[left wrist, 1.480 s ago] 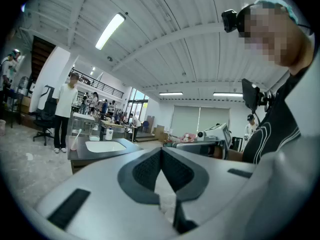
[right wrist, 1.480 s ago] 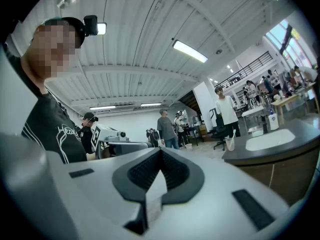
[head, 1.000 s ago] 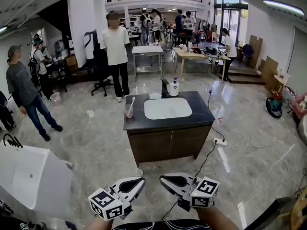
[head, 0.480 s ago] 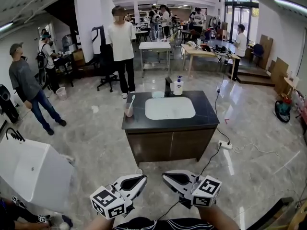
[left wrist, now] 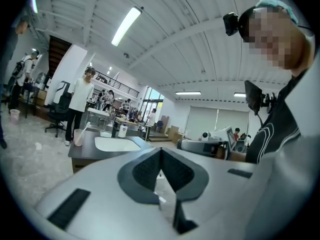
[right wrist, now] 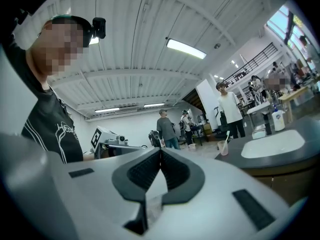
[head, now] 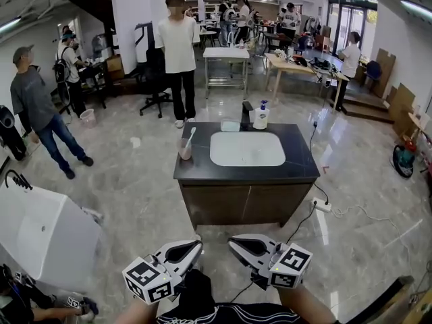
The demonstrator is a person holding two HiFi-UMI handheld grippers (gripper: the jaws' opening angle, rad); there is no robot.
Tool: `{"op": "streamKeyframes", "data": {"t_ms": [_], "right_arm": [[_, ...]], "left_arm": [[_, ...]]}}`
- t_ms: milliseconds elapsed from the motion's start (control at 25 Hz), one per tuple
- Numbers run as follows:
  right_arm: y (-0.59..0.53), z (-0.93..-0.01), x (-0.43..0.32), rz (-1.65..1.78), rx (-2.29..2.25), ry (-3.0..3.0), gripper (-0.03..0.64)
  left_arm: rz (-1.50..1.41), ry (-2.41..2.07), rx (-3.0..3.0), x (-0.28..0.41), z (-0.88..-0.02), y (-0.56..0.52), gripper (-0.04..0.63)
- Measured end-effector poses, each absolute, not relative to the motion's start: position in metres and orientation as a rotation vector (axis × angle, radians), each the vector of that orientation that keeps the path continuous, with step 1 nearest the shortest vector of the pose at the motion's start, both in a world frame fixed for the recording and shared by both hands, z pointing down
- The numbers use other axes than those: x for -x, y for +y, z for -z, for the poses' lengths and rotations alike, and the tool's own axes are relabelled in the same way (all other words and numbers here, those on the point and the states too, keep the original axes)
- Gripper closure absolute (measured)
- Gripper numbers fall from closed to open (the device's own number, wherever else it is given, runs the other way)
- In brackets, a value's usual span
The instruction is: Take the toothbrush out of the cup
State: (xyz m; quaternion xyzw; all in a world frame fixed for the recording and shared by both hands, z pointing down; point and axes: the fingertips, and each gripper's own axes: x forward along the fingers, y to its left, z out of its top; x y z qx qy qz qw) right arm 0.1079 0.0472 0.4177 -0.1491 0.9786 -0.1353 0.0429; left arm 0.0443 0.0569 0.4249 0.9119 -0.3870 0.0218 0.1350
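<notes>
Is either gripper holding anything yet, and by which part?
Nothing is held. The left gripper and right gripper are both shut and empty; the toothbrush stands in the cup on the counter.

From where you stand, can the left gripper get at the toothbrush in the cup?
Probably not yet: left gripper hangs well short of the counter; nothing blocks the toothbrush or cup there.

The cup [head: 184,153] on the counter [head: 202,169] holds the toothbrush [head: 190,138].
</notes>
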Motion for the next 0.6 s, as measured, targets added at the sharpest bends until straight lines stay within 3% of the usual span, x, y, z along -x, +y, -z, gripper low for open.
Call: {"op": "streamKeyframes", "data": {"t_ms": [600], "right_arm": [[-0.129, -0.416, -0.012, 0.520, 0.558, 2.974, 0.611]], "left_arm": [[-0.086, -1.029, -2.608, 0.050, -0.424, -0.126, 0.591]]}}
